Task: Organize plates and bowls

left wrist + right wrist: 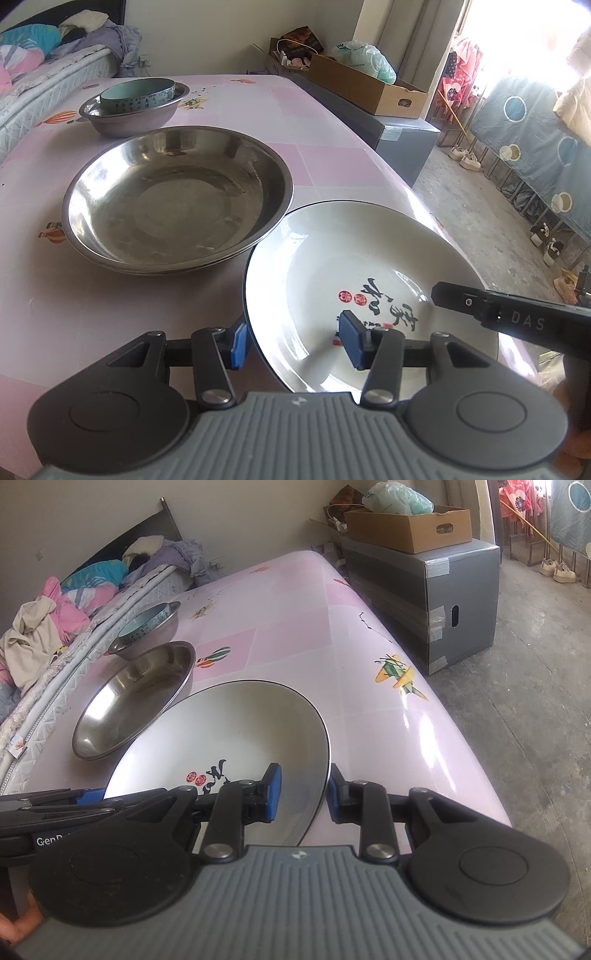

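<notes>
A white plate (369,251) with black lettering and a dark rim hangs slightly tilted over the pink table (92,325), and its far edge overlaps the rim of a wide steel plate (173,199). My left gripper (295,341) is shut on the plate's near-left rim, one blue pad outside and one inside. My right gripper (303,795) is shut on the right rim of the white plate (229,731) in the same way. Its black body (517,317) reaches in from the right in the left wrist view. Farther back, a teal bowl (138,94) sits inside a steel bowl (129,118).
A bed (55,620) with heaped clothes runs along the table's left side. A grey box (443,602) carrying a cardboard tray (406,528) stands past the table's right edge on a concrete floor. Shoes (465,157) lie farther off.
</notes>
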### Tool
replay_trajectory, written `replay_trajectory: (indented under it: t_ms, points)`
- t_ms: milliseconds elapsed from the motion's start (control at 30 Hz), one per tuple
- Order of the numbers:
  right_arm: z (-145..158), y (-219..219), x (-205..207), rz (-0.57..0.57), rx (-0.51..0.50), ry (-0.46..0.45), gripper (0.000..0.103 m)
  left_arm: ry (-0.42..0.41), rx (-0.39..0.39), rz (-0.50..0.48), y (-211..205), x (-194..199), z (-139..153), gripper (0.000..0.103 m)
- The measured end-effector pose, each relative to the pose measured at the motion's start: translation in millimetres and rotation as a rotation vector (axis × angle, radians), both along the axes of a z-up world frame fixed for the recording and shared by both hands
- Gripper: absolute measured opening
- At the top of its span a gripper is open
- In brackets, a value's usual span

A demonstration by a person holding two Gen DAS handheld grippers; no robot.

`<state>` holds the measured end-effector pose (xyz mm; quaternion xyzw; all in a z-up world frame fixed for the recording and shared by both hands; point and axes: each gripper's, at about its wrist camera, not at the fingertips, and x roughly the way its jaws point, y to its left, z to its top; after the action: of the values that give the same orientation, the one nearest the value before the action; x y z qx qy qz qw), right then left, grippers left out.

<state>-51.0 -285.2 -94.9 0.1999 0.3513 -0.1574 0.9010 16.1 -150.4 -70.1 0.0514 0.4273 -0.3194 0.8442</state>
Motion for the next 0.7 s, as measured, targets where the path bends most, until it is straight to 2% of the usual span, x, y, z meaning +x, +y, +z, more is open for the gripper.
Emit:
replay_trajectory:
  t_ms: [700]
  points:
    - [5.7, -2.4, -5.8, -0.028, 0.017, -0.006, 0.026, 0.006, -0.017, -0.008, -3.0, -2.9, 2.4, 0.05]
